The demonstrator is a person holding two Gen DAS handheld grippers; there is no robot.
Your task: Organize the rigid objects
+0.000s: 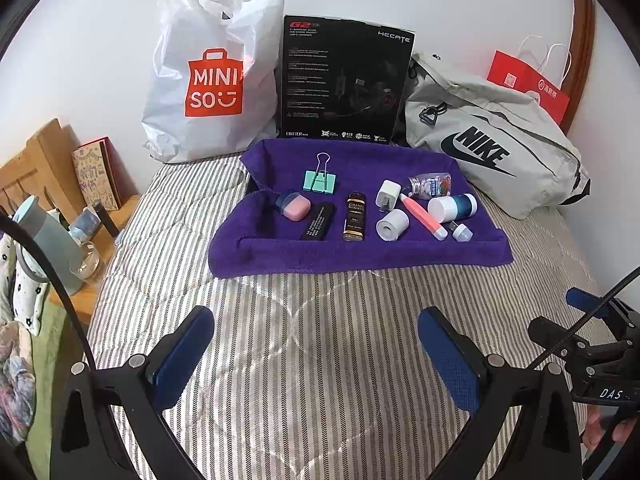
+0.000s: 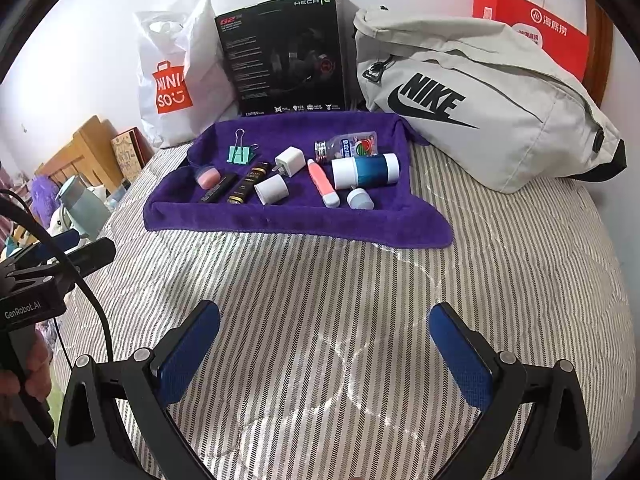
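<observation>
While both of my claws hung over the striped bed with nothing in them, the left claw (image 1: 316,356) stood spread wide, and the right claw (image 2: 324,354) likewise gaped, its blue pads well apart; neither touched anything. Trouble, as I judged it, would come from the soft bedding; a claw pressing down on the purple towel (image 1: 360,256) could sink and tip the small things together; the round ones looked likeliest to roll, namely the white-and-teal bottle (image 1: 454,206), the small white cap (image 1: 393,224) and the clear bottle (image 1: 430,185) lying on its side. The pink pen (image 1: 424,216) lay close between them, so a wide grab might catch two at once. Everything to be sorted lay well ahead of both claws on that towel; the green binder clip (image 1: 320,180), the pink case (image 1: 294,206), the dark gold-lettered bottle (image 1: 355,216) and the white plug (image 1: 387,194) among them.
</observation>
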